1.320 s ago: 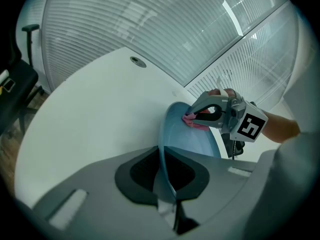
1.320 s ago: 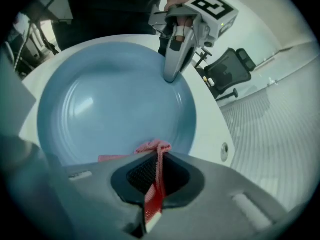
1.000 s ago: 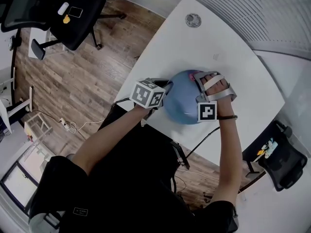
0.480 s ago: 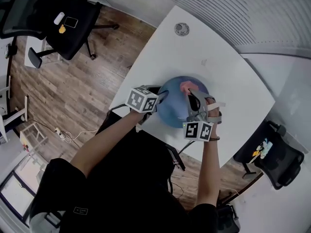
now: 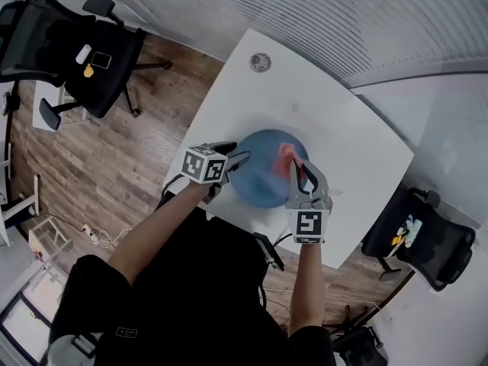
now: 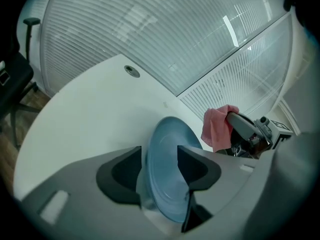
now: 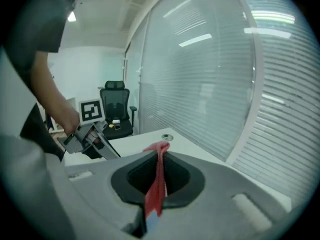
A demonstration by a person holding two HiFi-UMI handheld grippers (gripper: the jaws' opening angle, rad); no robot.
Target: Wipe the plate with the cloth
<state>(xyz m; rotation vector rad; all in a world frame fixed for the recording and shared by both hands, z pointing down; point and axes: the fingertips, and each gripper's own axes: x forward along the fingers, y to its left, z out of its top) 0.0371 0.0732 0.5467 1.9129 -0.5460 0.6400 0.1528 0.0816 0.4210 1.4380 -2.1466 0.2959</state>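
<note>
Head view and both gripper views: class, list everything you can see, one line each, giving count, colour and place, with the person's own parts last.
plate: one, blue, on the table's near side
cloth: one, pink, over the plate
table: one, white, centre
cable port: one, grey, table's far end
office chairs: two, black, on the floor at left and right
floor: wood, brown, left of the table
blinds: white, behind the table
left gripper: one, grey; jaws have just been opening, plate's rim between them
right gripper: one, grey, shut on the cloth
person: one, black top, bottom of the head view
</note>
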